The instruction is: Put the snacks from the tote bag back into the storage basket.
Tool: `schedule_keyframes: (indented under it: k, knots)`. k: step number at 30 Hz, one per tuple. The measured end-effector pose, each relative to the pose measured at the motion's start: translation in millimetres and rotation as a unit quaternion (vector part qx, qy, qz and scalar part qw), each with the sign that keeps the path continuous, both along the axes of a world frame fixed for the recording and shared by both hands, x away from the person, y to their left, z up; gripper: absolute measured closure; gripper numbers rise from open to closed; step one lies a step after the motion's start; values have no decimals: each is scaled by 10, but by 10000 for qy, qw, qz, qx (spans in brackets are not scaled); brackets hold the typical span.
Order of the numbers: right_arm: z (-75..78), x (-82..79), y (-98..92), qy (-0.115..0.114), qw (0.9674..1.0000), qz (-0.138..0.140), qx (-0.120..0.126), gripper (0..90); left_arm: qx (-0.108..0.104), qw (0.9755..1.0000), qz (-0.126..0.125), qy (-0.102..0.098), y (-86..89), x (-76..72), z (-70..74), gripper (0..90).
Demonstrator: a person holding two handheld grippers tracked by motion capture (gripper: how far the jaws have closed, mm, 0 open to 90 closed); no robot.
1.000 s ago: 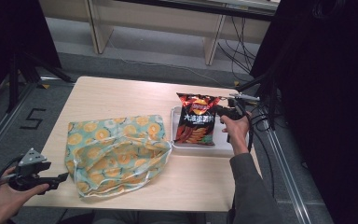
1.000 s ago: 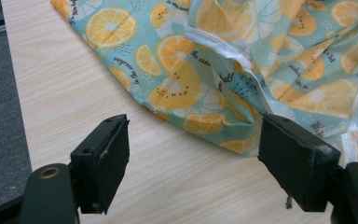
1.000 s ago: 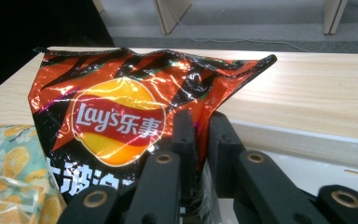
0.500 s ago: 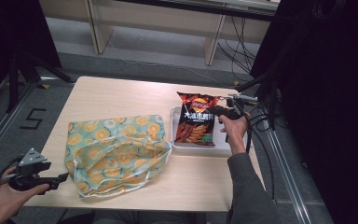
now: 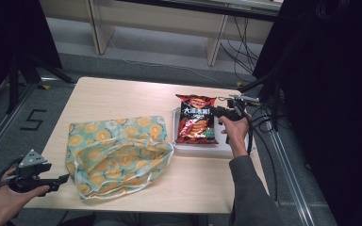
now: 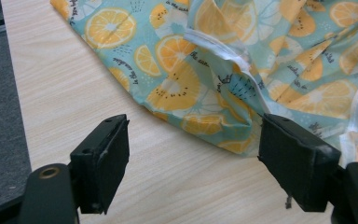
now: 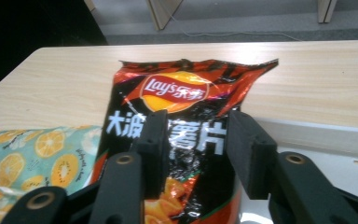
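A red and black crisp bag [image 5: 195,120] lies in a white tray [image 5: 202,147] at the table's right. My right gripper [image 5: 215,112] is at the bag's right edge. In the right gripper view its jaws straddle the crisp bag [image 7: 186,93]; the right gripper [image 7: 196,135] has just been opening, and its pads stand off the foil. A teal cloth bag with orange slices [image 5: 118,150] lies crumpled at the table's left front. My left gripper [image 5: 61,180] hovers at the cloth bag's near left corner. Nothing lies between the wide-open jaws of the left gripper [image 6: 193,154], just short of the cloth bag [image 6: 261,56].
The light wooden table [image 5: 118,101] has bare wood behind the cloth bag. Black cables [image 5: 264,122] hang off its right edge by a dark curtain. Wooden furniture legs [image 5: 214,42] stand on the grey floor beyond.
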State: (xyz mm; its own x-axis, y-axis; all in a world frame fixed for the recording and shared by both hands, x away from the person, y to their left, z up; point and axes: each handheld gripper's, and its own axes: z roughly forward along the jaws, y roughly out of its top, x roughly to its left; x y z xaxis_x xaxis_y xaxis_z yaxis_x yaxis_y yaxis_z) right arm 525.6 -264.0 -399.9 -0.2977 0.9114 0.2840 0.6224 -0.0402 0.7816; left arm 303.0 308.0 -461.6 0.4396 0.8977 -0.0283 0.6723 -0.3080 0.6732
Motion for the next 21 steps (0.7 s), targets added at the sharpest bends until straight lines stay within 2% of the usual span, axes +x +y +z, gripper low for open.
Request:
schedule_keyframes:
  k: [1,2,4,7,8,10,12,13,14,16,17,20,21]
  knots:
    - [7,-5,1,-68,9999,69,-95,586,28,10000,-50,20,2,-4,11,241]
    - [21,-17,2,-230,9991,214,-289,575,17,9999,-89,46,0,-2,16,241]
    - [64,-81,62,-276,9987,371,-218,550,-64,10000,-6,-17,-24,-8,14,241]
    - [119,-149,116,-379,9974,540,-283,524,-4,10000,-69,-3,-18,-13,28,241]
    - [143,-190,159,-376,9976,544,-207,515,-11,10000,-85,11,-17,-12,29,241]
    - [166,-221,176,-463,9964,674,-239,503,-13,10000,-91,19,-17,-12,29,241]
    - [201,-290,224,-410,9966,696,-188,494,-17,10000,-61,-5,-20,-13,21,241]
    - [214,-310,227,-479,9953,774,-329,489,-17,10000,-61,-5,-20,-13,21,241]
    - [219,-332,240,-564,9945,805,-360,489,-49,10000,-37,-15,-23,-10,15,241]
    - [225,-387,271,-541,9944,876,-242,480,-47,10000,-30,-19,-23,-11,17,241]
    - [223,-425,299,-492,9948,878,-151,478,32,10000,-53,34,-16,-15,31,241]
    - [207,-467,317,-601,9931,992,-192,468,-11,10000,-59,-7,-18,-12,21,241]
    - [205,-494,334,-575,9933,994,-149,465,-7,10000,-61,-7,-19,-13,20,241]
